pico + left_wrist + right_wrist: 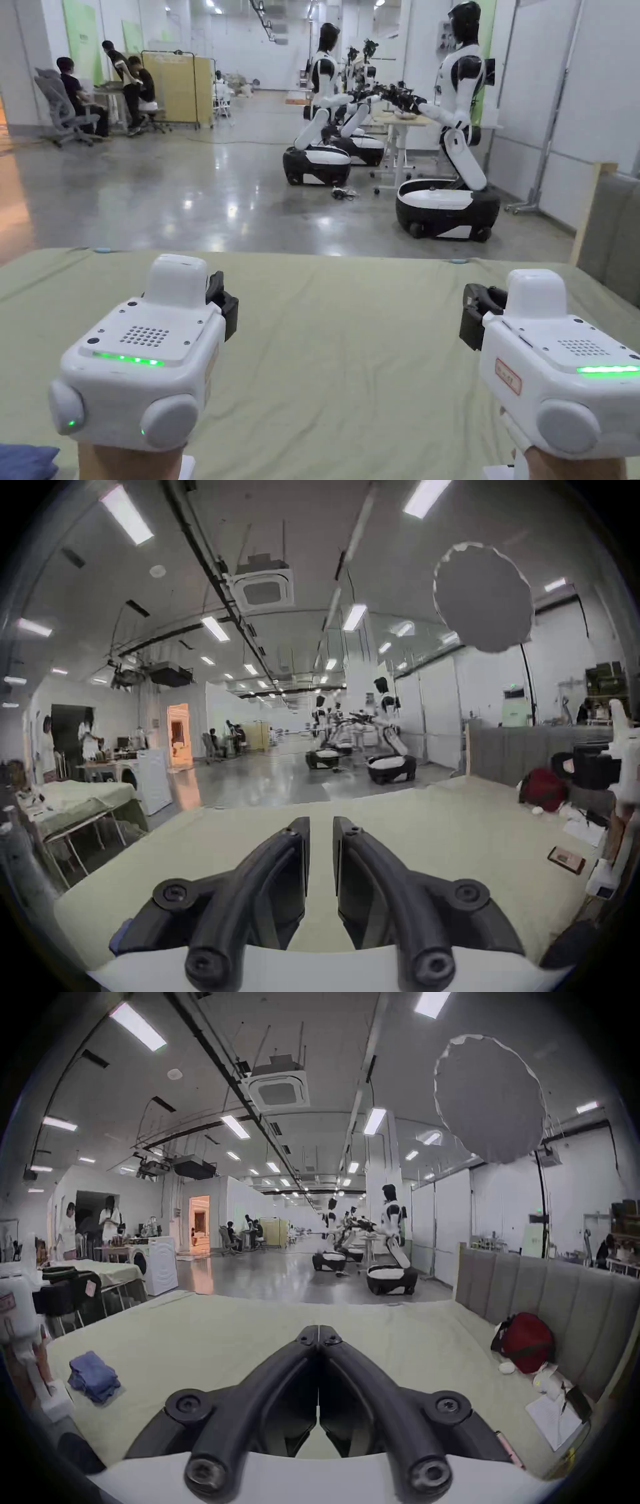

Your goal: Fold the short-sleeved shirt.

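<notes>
Head view: two grippers; left gripper [222,306], right gripper [472,315].

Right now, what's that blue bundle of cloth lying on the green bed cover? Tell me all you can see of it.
The blue cloth is a soft, matte fabric folded into a small rumpled stack of several layers, edges not quite even. It lies flat on the pale green cover, near its left side, behind and left of the left gripper. A corner also shows at the head view's lower left. Neither gripper touches it. Whether it is the shirt, I cannot tell.
</notes>
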Motion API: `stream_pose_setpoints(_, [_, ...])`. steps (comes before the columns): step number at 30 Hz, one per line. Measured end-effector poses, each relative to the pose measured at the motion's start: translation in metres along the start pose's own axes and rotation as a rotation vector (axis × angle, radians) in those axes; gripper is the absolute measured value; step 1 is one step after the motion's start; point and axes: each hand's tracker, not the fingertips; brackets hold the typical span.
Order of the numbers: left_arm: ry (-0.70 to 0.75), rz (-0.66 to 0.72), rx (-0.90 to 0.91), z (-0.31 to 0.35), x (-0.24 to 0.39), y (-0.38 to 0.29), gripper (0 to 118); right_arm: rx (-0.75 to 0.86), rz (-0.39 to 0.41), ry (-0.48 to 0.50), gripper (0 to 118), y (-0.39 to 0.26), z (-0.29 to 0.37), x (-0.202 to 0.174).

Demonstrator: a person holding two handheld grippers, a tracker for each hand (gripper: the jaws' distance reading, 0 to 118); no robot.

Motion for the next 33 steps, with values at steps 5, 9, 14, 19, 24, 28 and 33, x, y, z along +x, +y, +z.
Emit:
stream_pose_setpoints(5, [0.013,0.028,0.002,0.002,-0.004,-0.006,14,0.016,0.023,0.031,3,-0.009,0.003,-0.009])
stream_pose_setpoints(9, [0.007,0.073,-0.007,0.011,-0.007,-0.005,14,0.007,0.017,0.034,3,-0.015,0.002,-0.007])
stream_pose_setpoints(14, [0.004,0.061,-0.009,0.007,-0.010,-0.008,14,-0.005,-0.005,0.039,23,-0.017,0.000,-0.006])
stream_pose_setpoints(19, [0.006,0.062,0.005,0.010,-0.006,-0.008,88,-0.021,-0.017,0.056,66,-0.018,-0.003,-0.006])
stream_pose_setpoints(24, [0.008,0.061,0.013,0.009,-0.006,-0.010,118,-0.006,0.001,0.064,81,-0.015,-0.002,-0.012])
stream_pose_setpoints(28, [0.022,0.056,0.050,0.013,-0.007,-0.013,118,0.032,-0.033,0.127,90,-0.009,0.004,-0.014])
stream_pose_setpoints(33, [0.018,0.077,0.046,0.015,-0.012,-0.011,118,-0.052,-0.006,0.068,90,0.002,0.005,-0.026])
